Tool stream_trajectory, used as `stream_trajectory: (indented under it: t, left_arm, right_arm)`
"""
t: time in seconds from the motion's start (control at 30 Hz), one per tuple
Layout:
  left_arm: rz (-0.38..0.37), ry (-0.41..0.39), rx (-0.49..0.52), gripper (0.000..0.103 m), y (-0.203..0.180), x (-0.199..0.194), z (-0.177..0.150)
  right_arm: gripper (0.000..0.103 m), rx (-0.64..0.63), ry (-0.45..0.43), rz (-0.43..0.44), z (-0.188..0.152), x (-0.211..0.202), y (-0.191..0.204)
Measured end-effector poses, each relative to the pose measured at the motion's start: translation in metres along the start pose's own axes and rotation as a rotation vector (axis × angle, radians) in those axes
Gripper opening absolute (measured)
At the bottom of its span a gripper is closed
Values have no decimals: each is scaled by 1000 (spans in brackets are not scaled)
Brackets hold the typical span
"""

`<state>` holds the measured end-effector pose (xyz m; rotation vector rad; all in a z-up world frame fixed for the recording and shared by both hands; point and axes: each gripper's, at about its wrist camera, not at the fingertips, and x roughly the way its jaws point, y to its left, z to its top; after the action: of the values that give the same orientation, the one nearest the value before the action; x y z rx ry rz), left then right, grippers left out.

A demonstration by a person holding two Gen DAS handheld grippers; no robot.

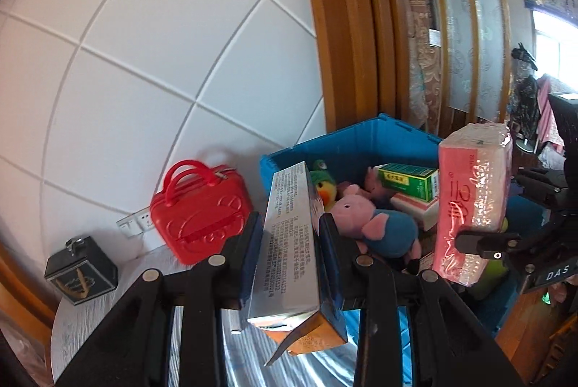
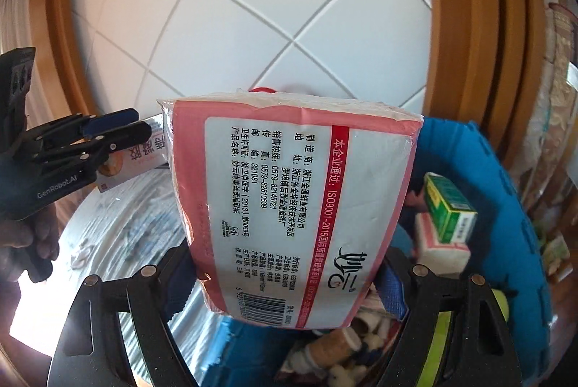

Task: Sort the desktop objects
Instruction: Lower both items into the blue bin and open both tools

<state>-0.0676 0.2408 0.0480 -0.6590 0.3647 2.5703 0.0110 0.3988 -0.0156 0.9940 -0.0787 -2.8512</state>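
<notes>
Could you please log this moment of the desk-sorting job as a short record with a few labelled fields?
left hand-held gripper: shut on the silver carton, carried beside the blue bin
right hand-held gripper: shut on the pink tissue pack, held over the bin
bin contents: pink plush pig, green plush duck, green medicine box on a pink-and-white box
left on desk: red toy case, small black box, both near the tiled wall
</notes>
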Motion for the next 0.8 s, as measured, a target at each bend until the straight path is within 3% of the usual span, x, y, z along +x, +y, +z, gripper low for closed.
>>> stream_trajectory:
  t: [0.3, 0.37, 0.4, 0.43, 0.53, 0.8]
  left_arm:
    - [-193, -55, 89, 32, -81, 24, 41]
    - [-248, -34, 93, 46, -92, 33, 45]
    - [-245, -25, 97, 70, -96, 36, 45]
    - [-234, -29, 92, 85, -97, 37, 44]
    - [-229, 13, 68, 85, -89, 44, 36]
    - [-120, 87, 17, 85, -33, 39, -11]
  right_arm:
    - [84, 116, -24, -174, -7, -25, -78]
    - [90, 136, -39, -210, -8, -30, -91]
    - [92, 144, -46, -235, -10, -32, -98]
    - [99, 153, -53, -257, -10, -33, -102]
    - [102, 170, -74, -286, -14, -32, -110]
    - [102, 152, -82, -239, -19, -27, -96]
